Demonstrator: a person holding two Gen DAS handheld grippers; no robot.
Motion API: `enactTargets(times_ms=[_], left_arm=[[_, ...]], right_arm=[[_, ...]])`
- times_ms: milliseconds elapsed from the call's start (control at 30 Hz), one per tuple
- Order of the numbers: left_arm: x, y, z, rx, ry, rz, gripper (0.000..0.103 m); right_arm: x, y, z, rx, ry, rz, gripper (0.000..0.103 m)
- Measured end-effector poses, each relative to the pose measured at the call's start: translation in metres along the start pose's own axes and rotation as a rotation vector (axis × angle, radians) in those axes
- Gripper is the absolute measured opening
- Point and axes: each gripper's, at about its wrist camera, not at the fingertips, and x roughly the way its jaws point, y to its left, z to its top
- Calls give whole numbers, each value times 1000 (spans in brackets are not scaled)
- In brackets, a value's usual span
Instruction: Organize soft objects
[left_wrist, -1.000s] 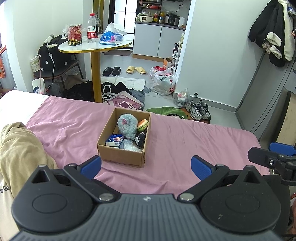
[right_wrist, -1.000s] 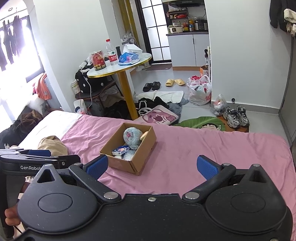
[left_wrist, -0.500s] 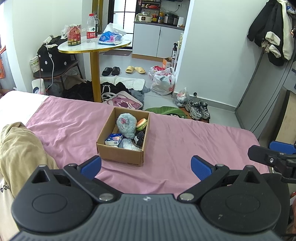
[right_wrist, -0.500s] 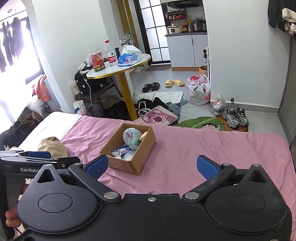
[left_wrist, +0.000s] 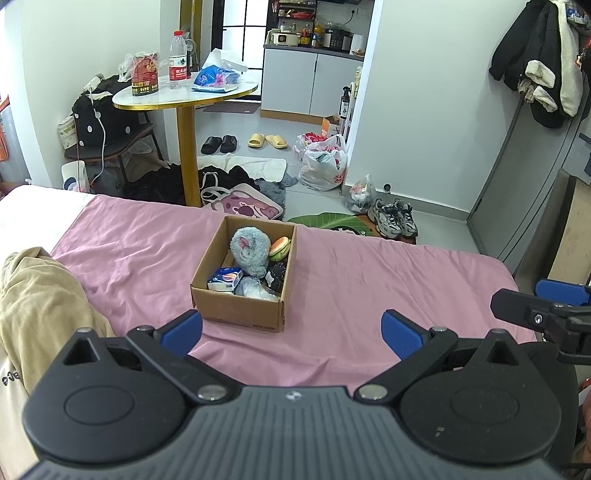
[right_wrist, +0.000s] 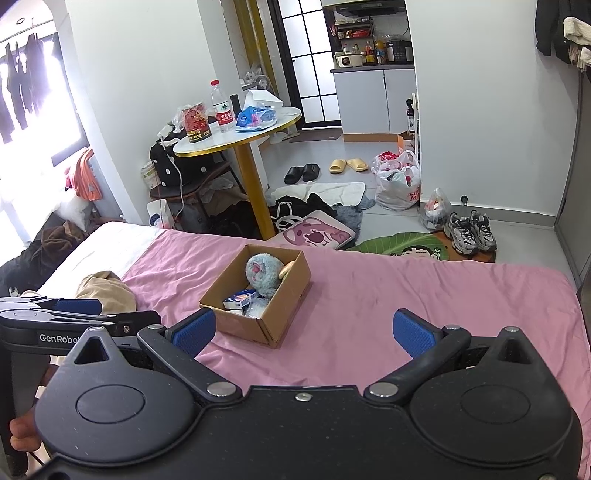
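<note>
A cardboard box (left_wrist: 236, 314) (right_wrist: 284, 314) stands on the pink bedsheet (left_wrist: 369, 280). Inside lie a grey-blue plush (left_wrist: 249, 249) (right_wrist: 263, 273), a small burger toy (left_wrist: 279, 246), a tissue pack (left_wrist: 224, 278) (right_wrist: 240, 298), a dark soft item (left_wrist: 276, 275) and a clear plastic bag (left_wrist: 253, 290). My left gripper (left_wrist: 291, 328) hovers open, nothing between its fingers, just in front of the box. My right gripper (right_wrist: 303, 332) is open and empty too, a little to the box's right. Each gripper shows at the edge of the other's view.
A beige garment (left_wrist: 37, 295) (right_wrist: 105, 290) lies on the bed at left. Beyond the bed's far edge stand a round table (left_wrist: 184, 96) with a bottle and snacks, shoes, bags and clothes on the floor. Coats (left_wrist: 543, 62) hang at right.
Both views have shifted slightly; the box sits a touch lower left in the left wrist view. Both grippers stay open and nothing in the box has moved.
</note>
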Motion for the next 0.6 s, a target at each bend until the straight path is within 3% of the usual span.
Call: enactTargets(times_ms=[600], left_arm=[[2,7,-1,-12,-13,-16,102]], right_arm=[[6,3,-5,5,17,-3,103]])
